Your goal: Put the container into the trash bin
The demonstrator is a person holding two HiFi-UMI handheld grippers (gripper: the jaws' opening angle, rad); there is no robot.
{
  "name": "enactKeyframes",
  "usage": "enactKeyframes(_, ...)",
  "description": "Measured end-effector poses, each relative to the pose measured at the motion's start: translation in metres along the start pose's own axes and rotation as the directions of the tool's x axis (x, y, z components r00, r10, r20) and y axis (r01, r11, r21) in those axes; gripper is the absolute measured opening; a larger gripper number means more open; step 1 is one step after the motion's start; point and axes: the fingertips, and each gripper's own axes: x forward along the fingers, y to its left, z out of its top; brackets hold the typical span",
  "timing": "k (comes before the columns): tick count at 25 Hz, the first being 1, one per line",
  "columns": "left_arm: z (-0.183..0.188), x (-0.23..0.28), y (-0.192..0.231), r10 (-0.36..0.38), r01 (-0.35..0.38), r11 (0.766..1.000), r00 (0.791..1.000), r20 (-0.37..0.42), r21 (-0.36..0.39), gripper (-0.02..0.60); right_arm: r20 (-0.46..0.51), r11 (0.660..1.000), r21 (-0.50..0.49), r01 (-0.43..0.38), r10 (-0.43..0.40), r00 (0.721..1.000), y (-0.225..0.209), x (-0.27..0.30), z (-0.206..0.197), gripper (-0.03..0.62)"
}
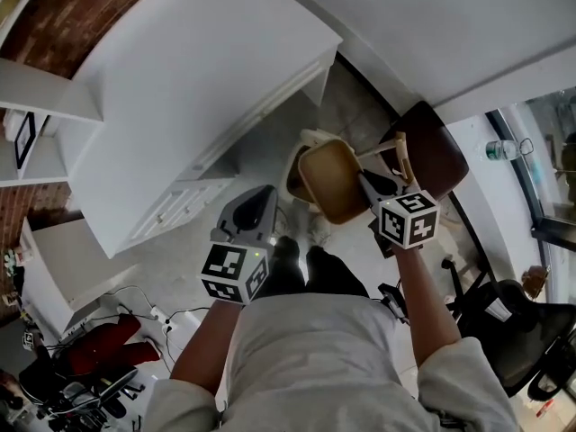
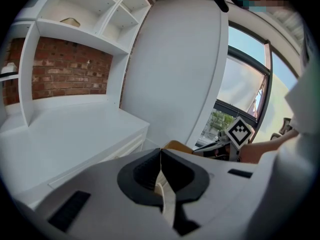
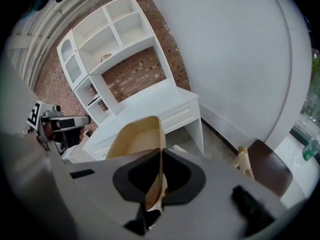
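Beside a white desk (image 1: 180,88) and brick wall (image 1: 81,7), right tongs (image 1: 367,182) clamp one wall of the tan container (image 1: 331,180) over the white trash bin (image 1: 301,156), while left tongs (image 1: 265,196) are closed and empty; next comes lowering and letting go.

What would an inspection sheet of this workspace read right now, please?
Surface: grey floor; white desk.
Job's things: container held above bin, not in it.
Clutter: chair beside bin; bottle by window.
Grippers: right gripper jaws shut on container's wall; left gripper jaws shut, holding nothing.
Cables: tangle of cables on floor, lower left.
Surroundings: brick wall, white shelves.
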Motion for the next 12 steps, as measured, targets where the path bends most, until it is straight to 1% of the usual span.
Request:
enactKeyframes(8, -0.02, 0.023, 0.044, -0.008, 0.007, 1.0, 0.999, -0.045, -0.021, 0.017, -0.058, 0.998, 0.053, 0.045, -0.042, 0.997, -0.011, 0.044, -0.031, 0.032)
enactKeyframes(12, -0.034, 0.037, 0.061, -0.013, 0.012, 1.0, 0.997, -0.07, -0.014, 0.017, -0.071, 0.996, 0.066, 0.062, -0.058, 0.996, -0.02, 0.069, -0.046, 0.032)
